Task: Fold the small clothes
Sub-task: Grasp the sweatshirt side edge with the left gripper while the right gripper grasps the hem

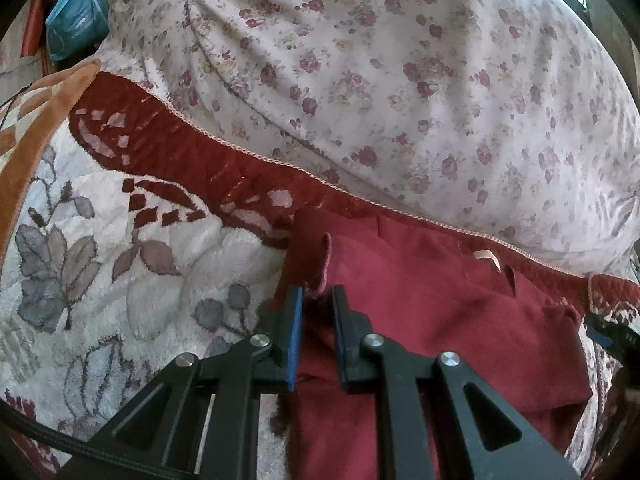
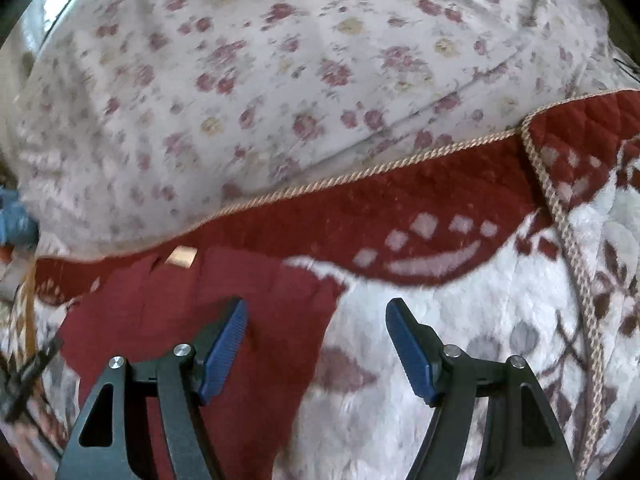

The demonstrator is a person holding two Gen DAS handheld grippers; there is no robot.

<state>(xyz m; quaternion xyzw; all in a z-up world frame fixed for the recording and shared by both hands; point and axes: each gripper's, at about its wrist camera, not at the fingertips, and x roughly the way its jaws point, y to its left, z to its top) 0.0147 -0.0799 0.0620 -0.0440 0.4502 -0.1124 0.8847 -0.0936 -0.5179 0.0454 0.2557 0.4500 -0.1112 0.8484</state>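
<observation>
A small dark red garment (image 1: 420,300) lies spread on a white and red floral blanket (image 1: 100,272). Its collar with a tan label (image 1: 486,258) points toward the far side. My left gripper (image 1: 318,294) is shut on the garment's raised left edge, a fold of red cloth pinched between its blue pads. In the right wrist view the same garment (image 2: 180,320) lies at lower left, label (image 2: 182,258) on top. My right gripper (image 2: 316,312) is open and empty, its left finger (image 2: 224,344) over the garment's right edge, its right finger over bare blanket.
A floral sheet (image 1: 380,80) covers the bed beyond the blanket's corded edge (image 2: 360,176). A blue plastic bag (image 1: 76,20) sits at the far left. An orange-bordered blanket part (image 1: 24,152) lies at left.
</observation>
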